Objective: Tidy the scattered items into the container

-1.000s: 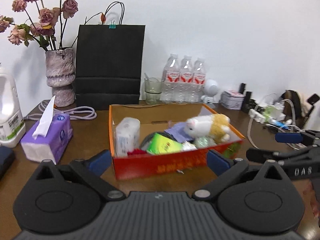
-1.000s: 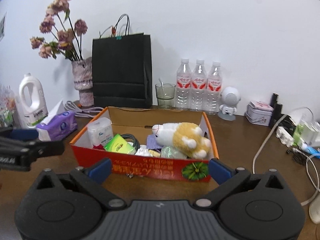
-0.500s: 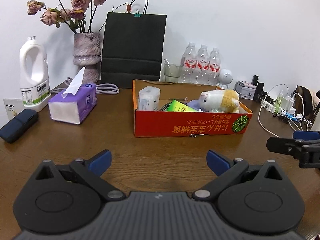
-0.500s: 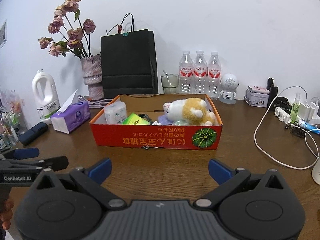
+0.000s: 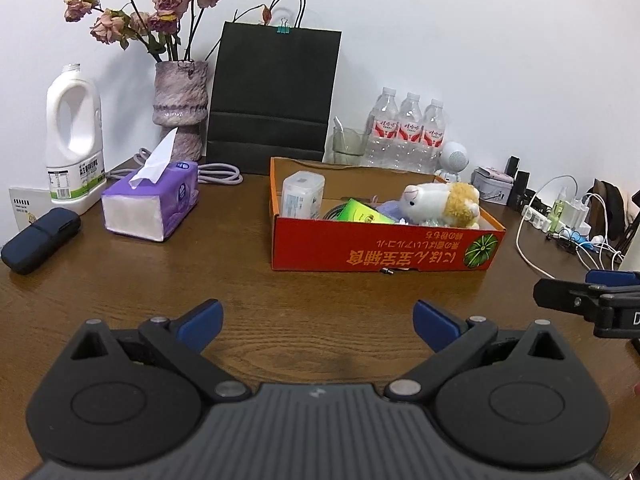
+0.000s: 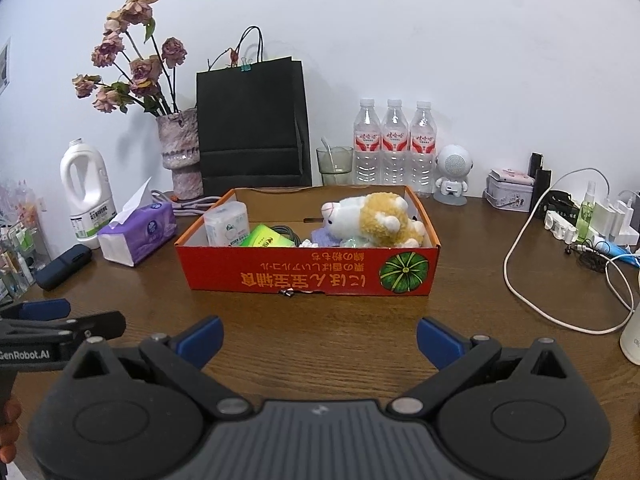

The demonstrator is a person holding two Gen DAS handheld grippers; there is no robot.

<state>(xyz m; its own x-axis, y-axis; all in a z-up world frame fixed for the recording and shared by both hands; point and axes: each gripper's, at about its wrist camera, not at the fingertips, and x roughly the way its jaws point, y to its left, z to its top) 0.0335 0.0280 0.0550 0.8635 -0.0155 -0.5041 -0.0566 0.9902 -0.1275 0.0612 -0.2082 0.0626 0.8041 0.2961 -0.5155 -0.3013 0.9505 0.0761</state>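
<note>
Two black tools with blue fingertips, the left tool (image 5: 316, 322) and the right tool (image 6: 318, 338), are being held spread wide and empty above the brown wooden table (image 5: 248, 280), near the long red cardboard box (image 6: 308, 276) but apart from it. Several items are being kept inside that box: a white-and-tan plush animal (image 6: 372, 220), a white tissue pack (image 6: 226, 226) and a green packet (image 6: 266, 238). A purple tissue box (image 5: 152, 206) is being left on the table to its left.
</note>
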